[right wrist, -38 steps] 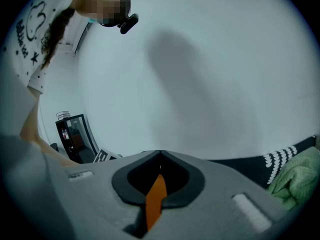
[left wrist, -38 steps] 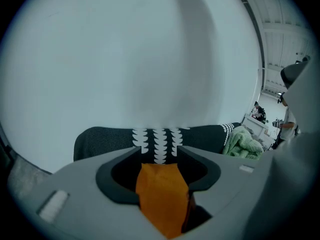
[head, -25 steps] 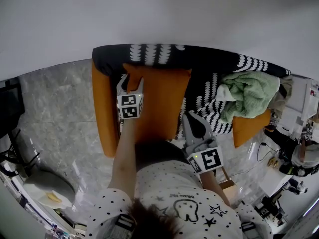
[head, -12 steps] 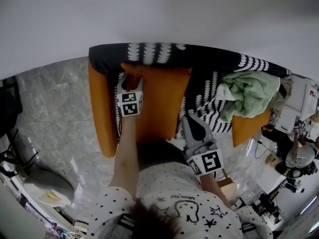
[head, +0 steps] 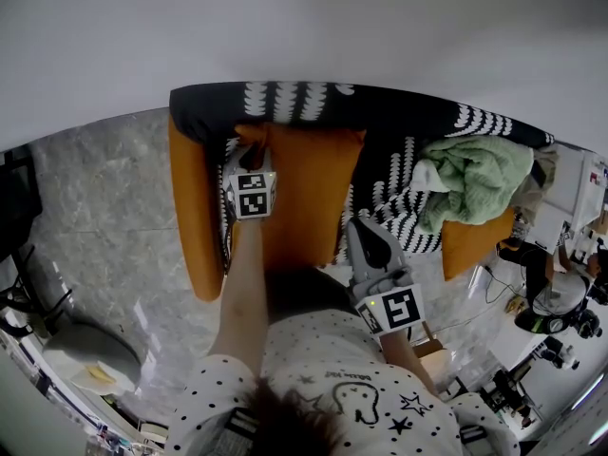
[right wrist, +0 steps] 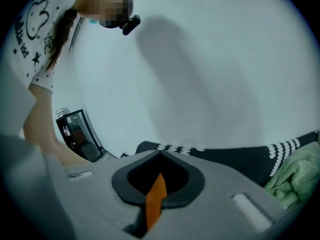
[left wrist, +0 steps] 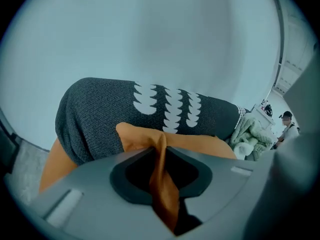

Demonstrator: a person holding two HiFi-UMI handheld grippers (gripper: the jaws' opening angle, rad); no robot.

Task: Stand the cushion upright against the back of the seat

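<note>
On the sofa (head: 195,217) seat, the orange cushion (head: 309,193) is lying flat, its far edge meeting the dark patterned backrest (head: 399,117). The left gripper (head: 249,153), jaws just closing, is pinching its far-left corner. The right gripper (head: 362,228) is clamping its near-right edge. 1 green blanket (head: 475,183) is lying further right.

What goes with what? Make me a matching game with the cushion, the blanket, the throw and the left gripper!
Things:
1. cushion
2. blanket
3. throw
4. left gripper

Descriptions:
A. green and bunched up
B. pinching a fabric corner
C. orange, lying down
D. dark with white marks

Pairs: 1-C, 2-A, 3-D, 4-B.
The left gripper's jaws have just been closing, and the cushion's corner is between them.
</note>
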